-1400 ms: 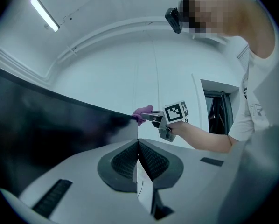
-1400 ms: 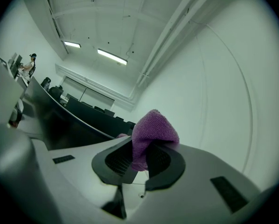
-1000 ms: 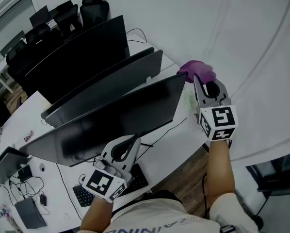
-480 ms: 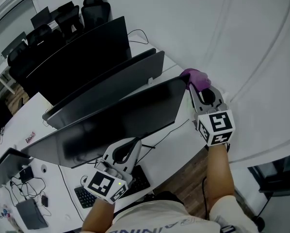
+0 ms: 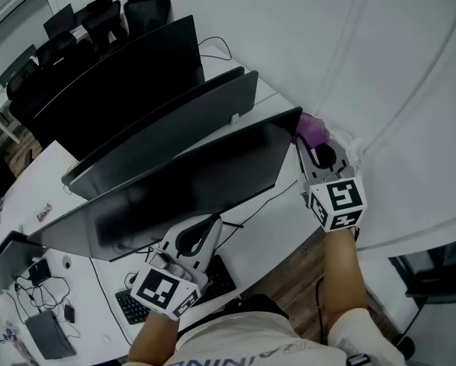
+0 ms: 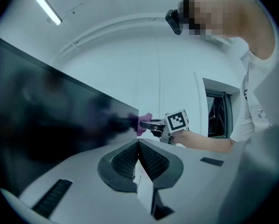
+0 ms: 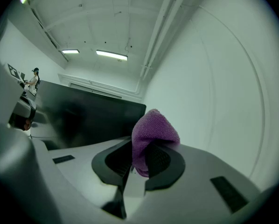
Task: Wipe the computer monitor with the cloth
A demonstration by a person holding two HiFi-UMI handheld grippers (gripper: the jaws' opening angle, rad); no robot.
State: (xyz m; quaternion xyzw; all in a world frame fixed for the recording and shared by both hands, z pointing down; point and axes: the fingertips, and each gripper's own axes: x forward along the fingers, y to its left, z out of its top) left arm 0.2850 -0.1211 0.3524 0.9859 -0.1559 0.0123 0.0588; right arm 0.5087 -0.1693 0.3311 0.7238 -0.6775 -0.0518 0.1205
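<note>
The nearest black monitor (image 5: 190, 185) tilts across the middle of the head view, its dark screen (image 6: 46, 111) filling the left of the left gripper view. My right gripper (image 5: 310, 139) is shut on a purple cloth (image 5: 312, 128) at the monitor's upper right corner; the cloth (image 7: 151, 134) bulges between its jaws, with the screen (image 7: 83, 115) just left of it. My left gripper (image 5: 201, 231) is low in front of the monitor, jaws shut with nothing between them (image 6: 138, 146). From there the purple cloth (image 6: 145, 123) shows at the screen's far edge.
Two more monitors (image 5: 175, 124) stand behind the near one on the white desk (image 5: 274, 227). A keyboard (image 5: 213, 280) lies by my left hand. Cables, small devices (image 5: 45, 311) and black chairs (image 5: 98, 21) sit to the left. A white wall (image 5: 380, 67) is close on the right.
My right gripper with the purple cloth has slid down along the monitor's right edge toward me. The left gripper has barely moved.
</note>
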